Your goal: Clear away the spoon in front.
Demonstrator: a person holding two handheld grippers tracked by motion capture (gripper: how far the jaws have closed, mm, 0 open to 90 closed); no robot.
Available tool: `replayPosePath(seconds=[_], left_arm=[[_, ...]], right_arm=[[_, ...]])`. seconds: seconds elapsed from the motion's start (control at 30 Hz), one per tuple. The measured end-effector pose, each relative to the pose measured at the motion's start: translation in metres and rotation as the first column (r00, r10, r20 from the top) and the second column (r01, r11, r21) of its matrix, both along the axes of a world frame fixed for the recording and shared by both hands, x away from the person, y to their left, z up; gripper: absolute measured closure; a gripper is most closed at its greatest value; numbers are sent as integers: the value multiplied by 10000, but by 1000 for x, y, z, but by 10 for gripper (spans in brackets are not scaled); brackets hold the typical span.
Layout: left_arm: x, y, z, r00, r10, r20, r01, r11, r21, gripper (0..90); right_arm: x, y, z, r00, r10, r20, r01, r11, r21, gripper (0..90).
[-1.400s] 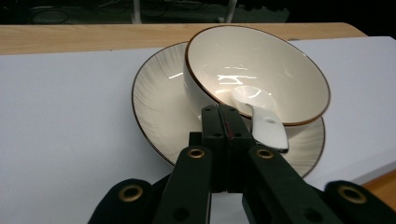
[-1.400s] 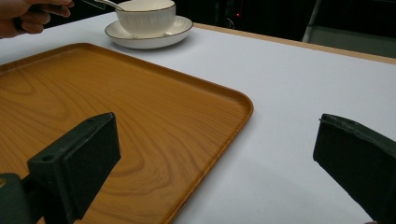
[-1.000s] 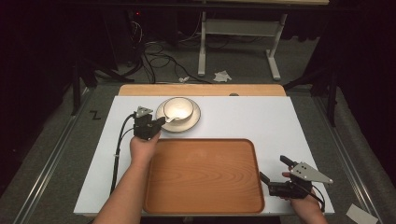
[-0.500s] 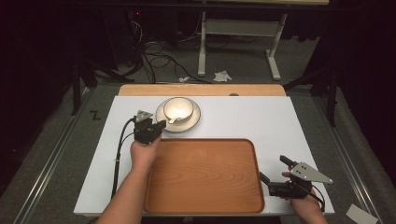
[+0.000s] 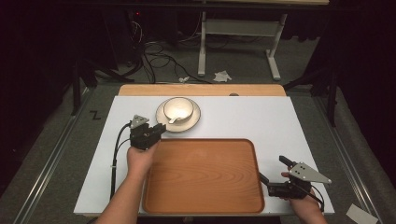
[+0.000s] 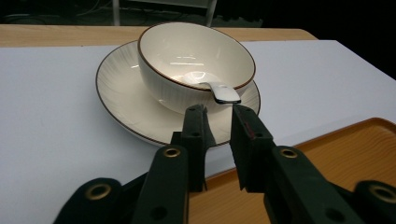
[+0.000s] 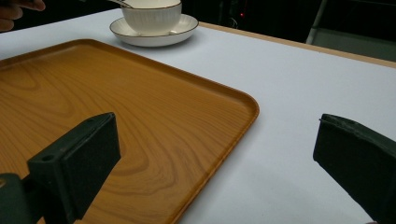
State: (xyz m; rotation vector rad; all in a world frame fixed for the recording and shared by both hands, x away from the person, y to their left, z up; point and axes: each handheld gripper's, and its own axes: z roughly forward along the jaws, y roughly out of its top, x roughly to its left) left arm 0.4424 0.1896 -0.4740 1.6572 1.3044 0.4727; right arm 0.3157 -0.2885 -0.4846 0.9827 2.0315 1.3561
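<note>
L gripper (image 5: 161, 127) beside bowl (image 5: 178, 107)

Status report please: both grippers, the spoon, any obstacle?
Left gripper just opened, nothing between jaws. Spoon rests in bowl. Right gripper open beside tray. No obstacle.

I work in a lab-type recording room, not a home or kitchen. My white table (image 5: 261, 121) stands on grey carpet (image 5: 60, 140) in a dark, black-walled space lit from above. At 12 o'clock beyond the table, loose cables (image 5: 159, 51) lie on the floor beside the white metal legs of an adjustable bench (image 5: 238, 42), with a crumpled scrap of paper (image 5: 222, 75) near them. Metal rails (image 5: 44, 163) run along the floor at 9 o'clock and 3 o'clock. A red indicator light (image 5: 136, 14) glows on equipment at 11 o'clock.
</note>
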Motion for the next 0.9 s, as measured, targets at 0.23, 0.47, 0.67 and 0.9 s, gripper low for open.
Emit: replayPosePath(seconds=[0.23,0.47,0.67,0.9], left_arm=[[-15,7,3,9999,-65,145,68,9998,-188,619],[-23,4,4,9994,-210,283,218,9994,-267,545],[-23,1,7,9994,-310,123,318,9966,-760,465],[-17,0,8,9998,43,-204,-74,9877,-1564,467]], right_arm=[[0,2,0,9999,74,71,-73,9999,-117,18],[0,2,0,9999,87,74,-85,9998,-186,18],[0,2,0,9999,84,100,-82,9998,-162,18],[-1,3,0,9999,91,101,-89,9998,-149,18]])
